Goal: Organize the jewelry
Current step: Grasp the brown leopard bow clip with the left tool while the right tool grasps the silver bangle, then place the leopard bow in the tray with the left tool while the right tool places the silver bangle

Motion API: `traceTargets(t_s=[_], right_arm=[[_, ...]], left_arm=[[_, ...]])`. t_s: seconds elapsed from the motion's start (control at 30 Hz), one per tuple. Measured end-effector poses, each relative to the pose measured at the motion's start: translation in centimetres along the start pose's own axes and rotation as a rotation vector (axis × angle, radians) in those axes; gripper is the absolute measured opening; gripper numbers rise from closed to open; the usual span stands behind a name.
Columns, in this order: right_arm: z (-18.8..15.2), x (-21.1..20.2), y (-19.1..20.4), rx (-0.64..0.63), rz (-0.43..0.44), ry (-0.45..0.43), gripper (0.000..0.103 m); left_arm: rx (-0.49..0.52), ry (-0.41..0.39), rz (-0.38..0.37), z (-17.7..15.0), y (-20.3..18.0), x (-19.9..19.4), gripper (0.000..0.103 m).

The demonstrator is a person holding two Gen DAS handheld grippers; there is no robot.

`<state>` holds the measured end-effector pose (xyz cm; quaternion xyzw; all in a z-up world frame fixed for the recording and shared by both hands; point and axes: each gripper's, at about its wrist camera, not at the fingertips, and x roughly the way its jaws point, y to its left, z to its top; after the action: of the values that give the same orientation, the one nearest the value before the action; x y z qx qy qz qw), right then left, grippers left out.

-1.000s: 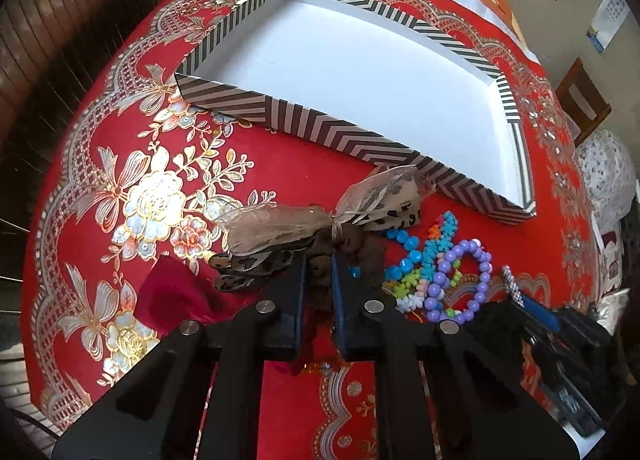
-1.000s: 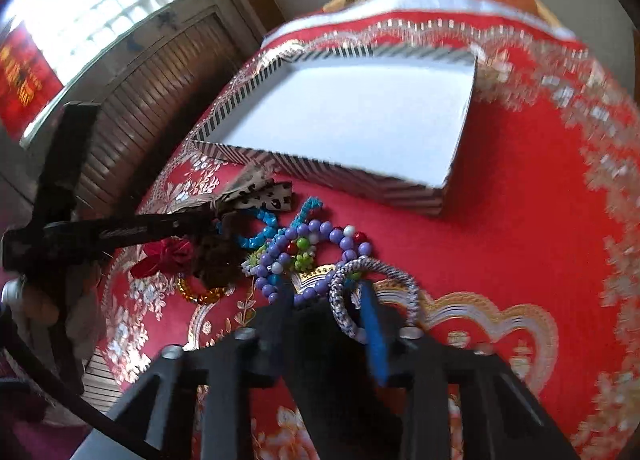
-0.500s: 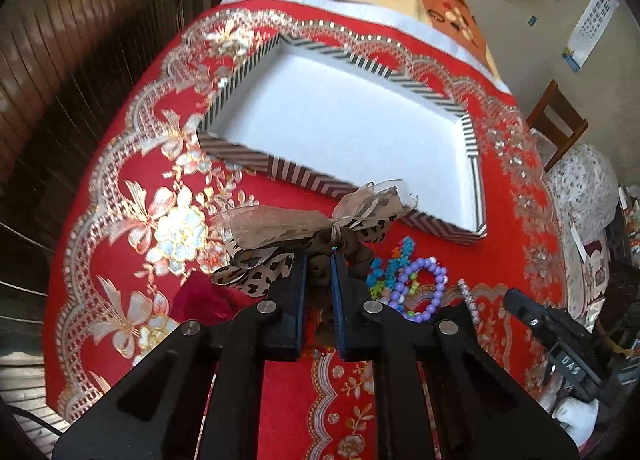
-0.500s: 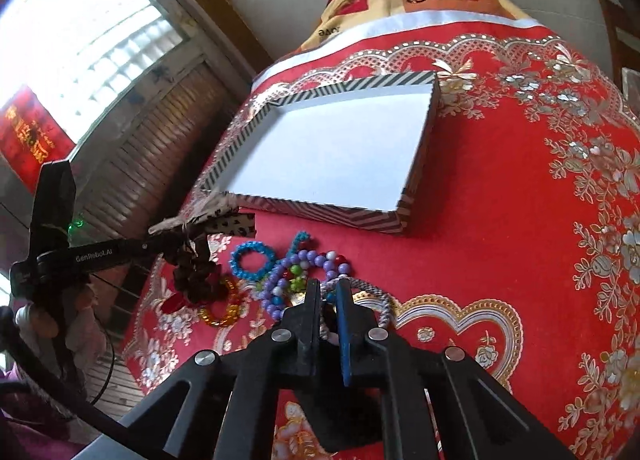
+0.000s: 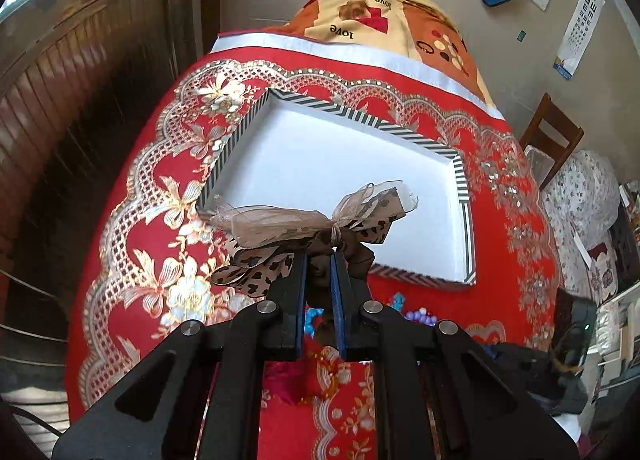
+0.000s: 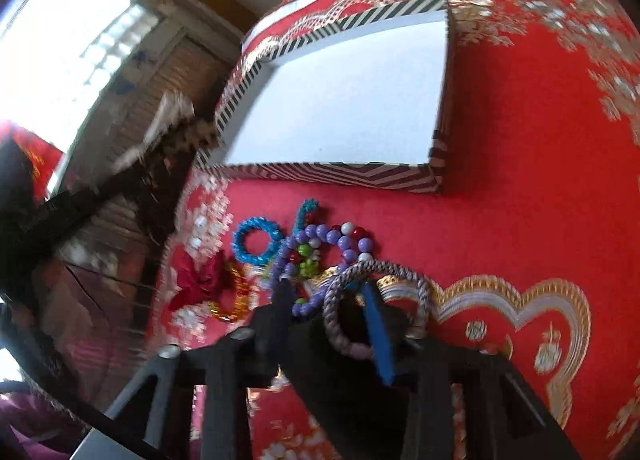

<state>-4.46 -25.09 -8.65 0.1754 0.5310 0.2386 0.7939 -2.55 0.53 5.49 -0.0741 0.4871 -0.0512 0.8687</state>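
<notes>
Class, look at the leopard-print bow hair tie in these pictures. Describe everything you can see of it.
The bow hair tie is made of sheer tan organza loops layered over leopard-print ribbon, knotted at the middle, with a dark brown fabric part below. The left gripper is shut on that brown part and holds it in the air, loops spread sideways, in front of the striped box. Nothing else touches it.

- Daylight enters through the window [image 6: 68,52] at upper left of the right wrist view, blown out to white glare
- That view is motion-blurred, worst along its left side
- The left wrist view is sharp and evenly lit; fisheye bending and dark vignette at the corners
</notes>
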Motion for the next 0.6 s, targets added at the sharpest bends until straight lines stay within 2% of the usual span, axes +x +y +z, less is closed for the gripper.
traceTargets(t_s=[0.07,0.2,0.4,0.5,0.6], right_arm=[[-0.2,-0.1,-0.1,-0.003,-0.01,-0.015,0.009],[-0.4,-2.8,0.4,-0.007,0.011,-0.107,0.007],[1.3,-6.1,2.1,-0.032,0.03,-0.214,0.007],[3.0,-6.6,3.3,-0.072,-0.012,-0.264,0.007],[4.9,-5.4,4.1,-0.104,-0.057,-0.269,0.007]], left_arm=[[0.002,0.0,-0.002,0.3,0.1,0.2,0.01],[-0.008,0.006,-0.012,1.1,0.6,0.6,0.01],[-0.01,-0.002,-0.024,3.1,1.1,1.4,0.01],[-0.032,0.021,-0.039,4.4,1.7,2.9,0.01],[-0.034,0.028,-0.025,5.9,2.3,4.7,0.01]])
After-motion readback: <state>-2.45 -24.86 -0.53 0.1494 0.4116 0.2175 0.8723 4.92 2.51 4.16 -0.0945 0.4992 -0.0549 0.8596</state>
